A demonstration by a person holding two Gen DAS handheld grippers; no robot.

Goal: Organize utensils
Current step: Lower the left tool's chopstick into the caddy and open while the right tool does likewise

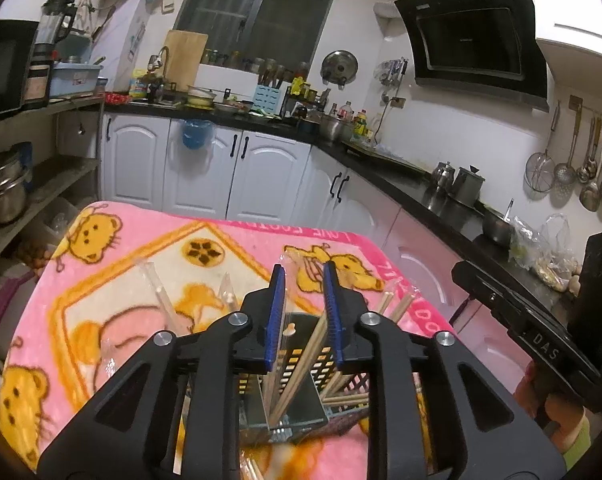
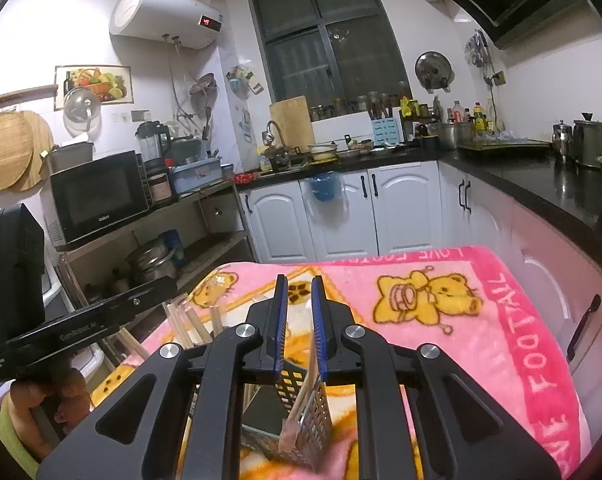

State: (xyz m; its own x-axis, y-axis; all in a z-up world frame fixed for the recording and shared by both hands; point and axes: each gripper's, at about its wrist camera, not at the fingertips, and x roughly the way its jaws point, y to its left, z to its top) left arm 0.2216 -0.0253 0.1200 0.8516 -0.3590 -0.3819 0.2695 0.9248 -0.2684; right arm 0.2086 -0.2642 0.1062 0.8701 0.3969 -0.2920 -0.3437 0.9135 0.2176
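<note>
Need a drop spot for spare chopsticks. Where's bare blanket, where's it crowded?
Free: far half of the pink blanket, from the bow bear to the far edge. Crowded: near edge around the perforated holder, with wrapped chopsticks strewn left of it.

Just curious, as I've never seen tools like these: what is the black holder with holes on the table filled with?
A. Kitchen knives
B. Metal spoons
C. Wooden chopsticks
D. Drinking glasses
C. Pale wooden chopsticks stand slanted in the black holder with holes, which sits on the pink blanket just below the jaws of both tools.
</note>
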